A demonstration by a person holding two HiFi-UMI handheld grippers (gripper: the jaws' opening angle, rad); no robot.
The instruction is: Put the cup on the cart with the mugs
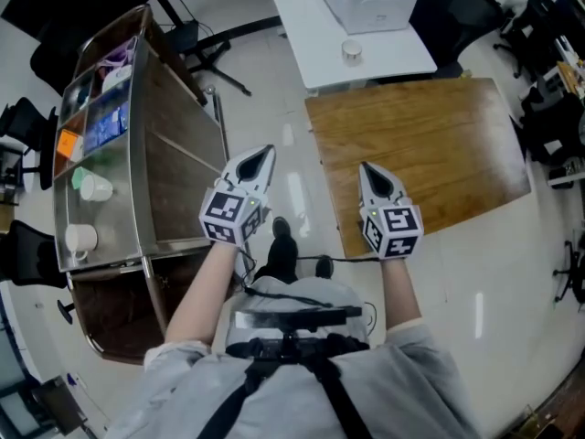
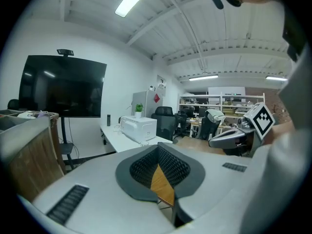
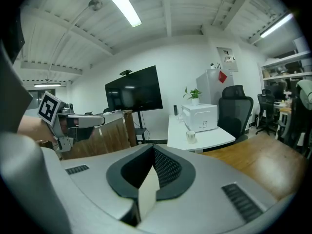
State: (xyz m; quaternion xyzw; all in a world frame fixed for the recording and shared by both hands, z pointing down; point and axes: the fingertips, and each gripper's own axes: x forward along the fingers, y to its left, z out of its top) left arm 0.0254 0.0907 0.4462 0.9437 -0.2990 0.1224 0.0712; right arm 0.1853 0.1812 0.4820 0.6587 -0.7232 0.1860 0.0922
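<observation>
L hand-held gripper [image 1: 268, 152], R hand-held gripper [image 1: 364, 166] shut; 1 cup [image 1: 352, 50], 2 mugs [image 1: 94, 187] [image 1: 80, 238].

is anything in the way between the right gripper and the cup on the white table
Only the wooden table: its near left corner lies between the right gripper and the cup on the white table. Nothing stands on that part, so the shut jaws could likely pass above it.
</observation>
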